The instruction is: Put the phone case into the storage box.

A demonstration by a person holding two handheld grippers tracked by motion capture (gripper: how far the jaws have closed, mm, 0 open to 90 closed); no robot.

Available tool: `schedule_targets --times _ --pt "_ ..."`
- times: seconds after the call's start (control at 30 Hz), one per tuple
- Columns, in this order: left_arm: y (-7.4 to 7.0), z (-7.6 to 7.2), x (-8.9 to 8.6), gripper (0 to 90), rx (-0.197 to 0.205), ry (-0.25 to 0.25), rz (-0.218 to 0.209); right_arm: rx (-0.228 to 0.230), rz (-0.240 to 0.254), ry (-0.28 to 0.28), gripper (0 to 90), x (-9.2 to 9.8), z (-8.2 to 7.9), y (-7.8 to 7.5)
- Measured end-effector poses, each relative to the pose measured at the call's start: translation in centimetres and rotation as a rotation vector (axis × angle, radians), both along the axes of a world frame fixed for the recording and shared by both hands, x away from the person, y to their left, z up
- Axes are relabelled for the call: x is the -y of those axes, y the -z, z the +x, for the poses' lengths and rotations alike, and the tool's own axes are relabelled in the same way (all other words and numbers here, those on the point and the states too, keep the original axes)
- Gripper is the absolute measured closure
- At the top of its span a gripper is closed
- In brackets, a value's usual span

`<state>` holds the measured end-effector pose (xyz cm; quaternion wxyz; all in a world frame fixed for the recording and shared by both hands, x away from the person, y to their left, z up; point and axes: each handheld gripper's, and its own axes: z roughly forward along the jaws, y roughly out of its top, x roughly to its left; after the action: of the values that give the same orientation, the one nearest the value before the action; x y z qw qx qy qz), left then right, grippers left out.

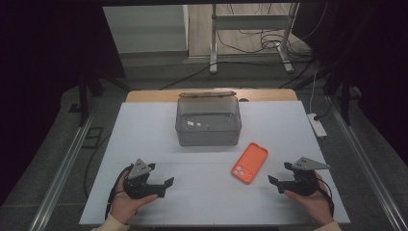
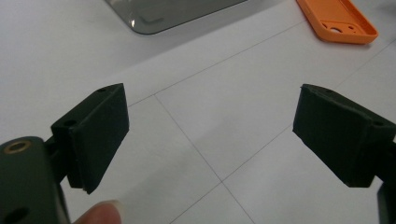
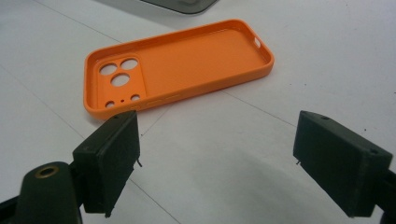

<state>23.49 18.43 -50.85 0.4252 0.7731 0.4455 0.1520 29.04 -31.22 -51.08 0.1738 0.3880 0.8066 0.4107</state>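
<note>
- Tongs, right (image 1: 278, 183): jaws wide apart, holding nothing, touching nothing; low over the bench near its right front corner, aimed inward. In the right gripper view (image 3: 217, 158) the case lies just beyond the jaw tips, so this is judged the pair about to take it.
- Tongs, left (image 1: 166, 185): jaws likewise spread wide, empty, clear of everything; held low near the left front of the bench. The left gripper view (image 2: 212, 135) has bare white surface between the jaws, with the case off at the upper right, well apart.
- Case (image 1: 249, 162), orange, for a phone: lies flat on the bench, right of centre, between the box and the right tongs. Hollow side up, camera cut-outs at the end nearest the person. Seen close in the right gripper view (image 3: 177, 65). Lying open side up, its thin raised rim is the likely place for a jaw to bite.
- Box (image 1: 208, 121), smoky clear plastic: stands at the middle of the bench toward the far edge, lid thrown back behind it. Open and near the case, it reads as the likely place for the case to go. Two small pale marks show through its wall; what they are cannot be told.
- Bench (image 1: 144, 139): white top with faint ruled lines.
- Hands: one grips each pair of tongs from the near edge.
</note>
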Motion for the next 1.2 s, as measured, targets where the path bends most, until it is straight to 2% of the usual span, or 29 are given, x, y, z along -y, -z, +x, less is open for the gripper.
schedule_targets --times 0.2,0.4,0.7,0.83,1.07,1.17,1.2 --pt "-0.1 0.4 0.6 11.5 -0.006 0.014 0.008 -0.005 0.005 0.001 14.7 0.1 0.1 0.1" --pt "-0.5 0.5 1.4 11.4 0.007 0.044 0.011 -0.006 0.002 0.001 14.7 0.1 0.1 0.1" --pt "-0.9 1.0 2.1 15.9 0.032 0.084 0.018 -0.009 -0.002 0.001 14.7 0.0 0.2 0.2" --pt "-1.3 1.2 2.9 15.5 0.044 0.102 0.031 -0.01 -0.005 0.001 14.7 0.0 0.2 0.2" --pt "-2.0 1.6 4.9 11.3 0.089 0.124 0.096 -0.01 -0.013 0.001 14.9 0.0 0.2 0.2" --pt "-2.1 1.7 5.3 10.8 0.096 0.124 0.099 -0.01 -0.015 0.0 14.9 0.0 0.2 0.3" --pt "-2.3 1.8 5.7 10.8 0.104 0.14 0.101 -0.011 -0.013 -0.001 14.8 0.0 0.2 0.3"
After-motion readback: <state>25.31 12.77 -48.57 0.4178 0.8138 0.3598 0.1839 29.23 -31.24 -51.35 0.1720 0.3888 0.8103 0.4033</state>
